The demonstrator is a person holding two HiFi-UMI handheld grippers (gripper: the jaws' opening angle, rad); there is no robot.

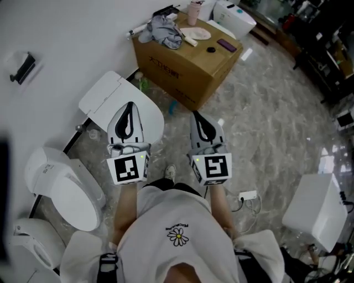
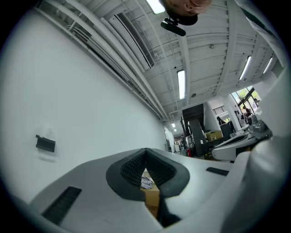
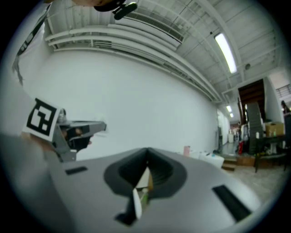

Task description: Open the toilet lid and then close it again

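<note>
Where the white wall (image 1: 66, 33) meets the floor, a toilet stands with its tank (image 1: 102, 97) at the wall and its lid (image 1: 154, 122) lying down flat over the bowl. The lid's long axis runs from the tank out into the room, toward the lower right of the head view, with the rounded front end pointing away from the wall.

The left claw (image 1: 129, 104) hangs over that lid, hiding its middle, and its jaws are pressed together on nothing. The right claw (image 1: 197, 114) is just beside it over the floor, pinched together the same way and empty. Both point forward, side by side, roughly level, with the marker cubes nearest the person's white shirt (image 1: 178, 236).

A second toilet (image 1: 63, 188), also with its lid down, sits further left along the wall. Ahead stands a cardboard box (image 1: 188, 72) carrying a grey cloth (image 1: 165, 27), a plate (image 1: 196, 33) and a pink cup (image 1: 194, 11). The floor (image 1: 265, 127) is glossy grey marble, with a power strip (image 1: 248, 195) lying near the person's right side.
</note>
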